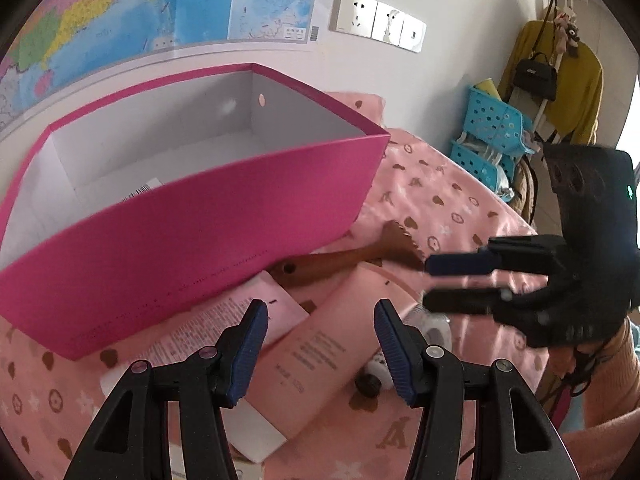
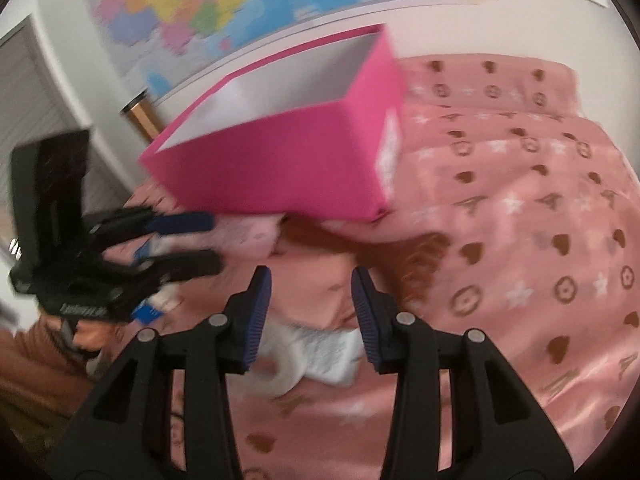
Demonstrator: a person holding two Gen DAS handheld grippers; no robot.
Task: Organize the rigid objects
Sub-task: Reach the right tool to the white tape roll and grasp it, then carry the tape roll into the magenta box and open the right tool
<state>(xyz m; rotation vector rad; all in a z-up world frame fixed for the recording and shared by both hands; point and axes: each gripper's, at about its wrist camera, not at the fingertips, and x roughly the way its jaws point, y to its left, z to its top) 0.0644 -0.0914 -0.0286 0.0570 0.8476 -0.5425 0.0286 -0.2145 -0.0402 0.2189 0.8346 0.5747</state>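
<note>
A bed with a pink patterned cover carries an open magenta box. Just beside the box lie two pink tubes, a brown wooden comb and a white tape roll.

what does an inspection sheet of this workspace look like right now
surface: bed with pink patterned sheet, rumpled
job's things: open pink box, nearly empty; pink tube and pink packet lying in front of it; brown wooden comb partly under the box
clutter: white tape roll and white labelled item
grippers: left gripper open over the pink tube; right gripper open, empty
cables: nothing seen
surroundings: wall map, wall sockets, blue baskets, yellow garment with black handbag
</note>
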